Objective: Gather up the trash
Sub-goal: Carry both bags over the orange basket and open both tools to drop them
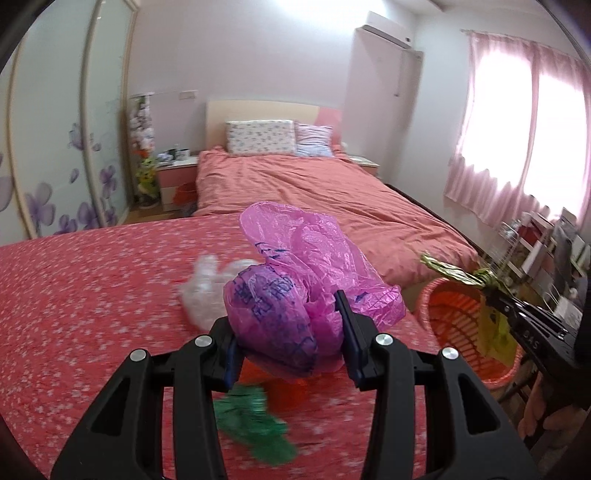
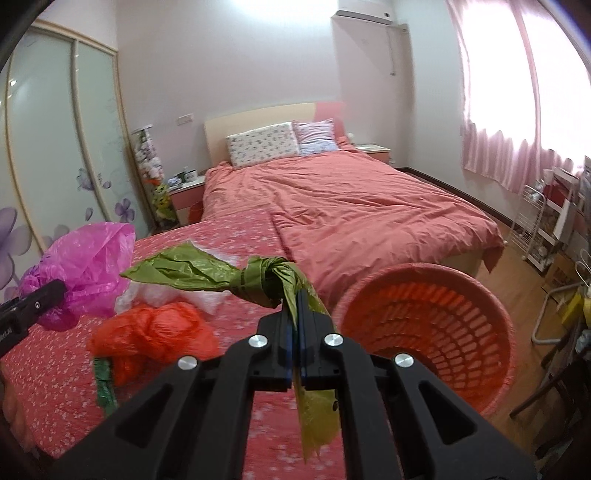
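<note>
Left claw [image 1: 288, 328] pinches pink bag [image 1: 295, 266] — blue print unreadable; right claw [image 2: 295, 325] pinches green bag [image 2: 207, 271].

Bed [image 2: 351, 199] w/ 2 pillows [image 2: 264, 147], floral wardrobe doors [image 1: 74, 147], pink curtains [image 1: 517, 129], AC unit [image 2: 364, 16].

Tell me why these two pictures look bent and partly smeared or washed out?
Left wrist view: fisheye bends the wardrobe doors; the green bag and clear plastic under the left claw are motion-smeared. Right wrist view: the curtained window is blown out white; the green bag in the right claw stays sharp.
</note>
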### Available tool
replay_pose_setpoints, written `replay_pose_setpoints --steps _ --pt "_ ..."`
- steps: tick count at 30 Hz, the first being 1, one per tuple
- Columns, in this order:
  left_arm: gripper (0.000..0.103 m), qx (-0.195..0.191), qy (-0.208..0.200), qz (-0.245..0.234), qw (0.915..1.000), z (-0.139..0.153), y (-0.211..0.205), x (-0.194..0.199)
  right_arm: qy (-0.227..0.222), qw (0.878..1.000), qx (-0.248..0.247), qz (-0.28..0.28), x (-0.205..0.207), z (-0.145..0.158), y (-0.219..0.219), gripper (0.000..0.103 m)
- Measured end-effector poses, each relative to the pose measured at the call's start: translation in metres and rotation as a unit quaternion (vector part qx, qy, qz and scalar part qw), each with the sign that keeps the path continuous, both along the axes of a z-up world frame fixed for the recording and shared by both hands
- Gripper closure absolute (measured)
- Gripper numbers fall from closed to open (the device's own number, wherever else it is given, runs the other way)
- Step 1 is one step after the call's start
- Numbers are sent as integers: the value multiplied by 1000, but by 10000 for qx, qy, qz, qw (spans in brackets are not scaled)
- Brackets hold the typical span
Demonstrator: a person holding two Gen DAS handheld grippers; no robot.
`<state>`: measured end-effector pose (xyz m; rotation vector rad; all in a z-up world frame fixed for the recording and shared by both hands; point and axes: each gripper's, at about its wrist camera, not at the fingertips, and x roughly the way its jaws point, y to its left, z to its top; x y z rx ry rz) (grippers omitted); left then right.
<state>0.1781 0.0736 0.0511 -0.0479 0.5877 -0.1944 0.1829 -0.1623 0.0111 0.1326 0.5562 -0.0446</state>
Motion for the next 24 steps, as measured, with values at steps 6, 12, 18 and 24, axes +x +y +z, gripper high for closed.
replay_pose_setpoints --steps 6,12,18,24 --pt "59 -33 22 -378 9993 -5 -29 5 31 9992 67 -390 -6 -7 -38 99" --pt "59 -95 95 -677 9976 -14 -66 8 72 9972 155 -731 -9 -14 -72 99" --pt "59 -139 181 -920 9955 -22 -98 13 116 9949 206 -981 -12 -23 -95 99" --pt "59 -123 252 -1180 9926 -29 -128 15 199 9924 256 -1184 -10 -33 -114 99"
